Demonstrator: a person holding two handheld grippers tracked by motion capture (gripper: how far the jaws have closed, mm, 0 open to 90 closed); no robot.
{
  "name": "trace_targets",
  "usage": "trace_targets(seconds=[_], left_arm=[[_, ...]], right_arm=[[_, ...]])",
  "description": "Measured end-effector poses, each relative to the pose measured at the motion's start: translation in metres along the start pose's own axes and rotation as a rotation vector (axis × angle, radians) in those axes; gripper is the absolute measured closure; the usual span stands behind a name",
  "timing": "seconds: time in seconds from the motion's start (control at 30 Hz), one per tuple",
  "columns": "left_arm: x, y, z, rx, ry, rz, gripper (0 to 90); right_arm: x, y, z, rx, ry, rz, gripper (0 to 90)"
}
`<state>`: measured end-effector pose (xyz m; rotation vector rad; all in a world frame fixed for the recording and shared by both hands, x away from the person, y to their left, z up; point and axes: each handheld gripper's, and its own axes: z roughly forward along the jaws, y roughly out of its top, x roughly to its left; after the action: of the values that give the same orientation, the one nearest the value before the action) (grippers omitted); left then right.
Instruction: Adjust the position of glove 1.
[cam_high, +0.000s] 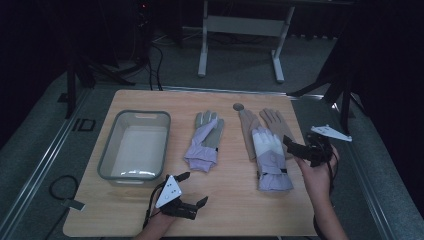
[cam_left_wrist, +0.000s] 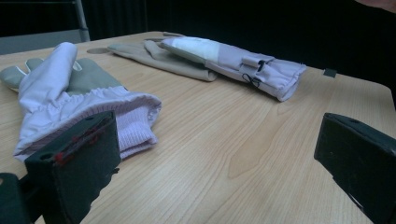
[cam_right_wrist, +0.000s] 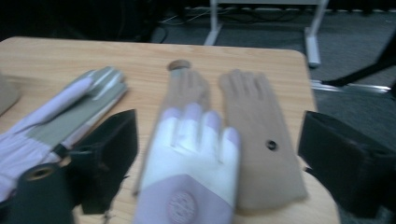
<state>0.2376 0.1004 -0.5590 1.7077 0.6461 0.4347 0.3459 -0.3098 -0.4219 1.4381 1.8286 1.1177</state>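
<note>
Left claw (cam_high: 194, 190) is held wide open and empty at the tabletop's (cam_high: 240, 200) near edge; right claw (cam_high: 296, 148), likewise spread and empty, is poised beside the lilac-and-white glove (cam_high: 270, 157).

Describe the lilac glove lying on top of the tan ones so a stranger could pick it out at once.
Start at the grey bin on the wooden table, then move right past the lone lilac-and-grey glove to the tan gloves. The lilac glove overlaps them; its white finger section sets it apart.
</note>
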Motion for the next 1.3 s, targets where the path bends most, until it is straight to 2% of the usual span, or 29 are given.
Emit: trace_targets(seconds=[0.07, 0.3, 0.57, 0.83, 0.87, 0.97, 1.3], left_arm=[[0.0, 0.0, 0.0, -0.002, -0.002, 0.004, 0.3], [0.0, -0.001, -0.001, -0.013, -0.004, 0.001, 0.3], [0.0, -0.001, -0.002, -0.011, -0.01, 0.005, 0.3], [-0.001, -0.001, -0.001, -0.009, -0.007, 0.017, 0.3], [-0.001, -0.001, -0.001, -0.009, -0.007, 0.017, 0.3], [0.0, -0.001, -0.001, -0.01, -0.006, 0.014, 0.3], [-0.001, -0.001, -0.002, -0.012, -0.004, 0.017, 0.3]], right_arm=[[0.007, 0.006, 0.004, -0.007, 0.011, -0.011, 13.0], [0.037, 0.023, 0.024, 0.027, 0.081, -0.066, 13.1], [0.07, 0.035, 0.051, 0.032, 0.153, -0.074, 14.2], [0.105, 0.039, 0.085, 0.073, 0.203, -0.093, 16.6], [0.105, 0.039, 0.085, 0.073, 0.203, -0.093, 16.6], [0.121, 0.039, 0.098, 0.086, 0.223, -0.116, 16.7], [0.163, 0.031, 0.136, 0.149, 0.271, -0.149, 17.5]])
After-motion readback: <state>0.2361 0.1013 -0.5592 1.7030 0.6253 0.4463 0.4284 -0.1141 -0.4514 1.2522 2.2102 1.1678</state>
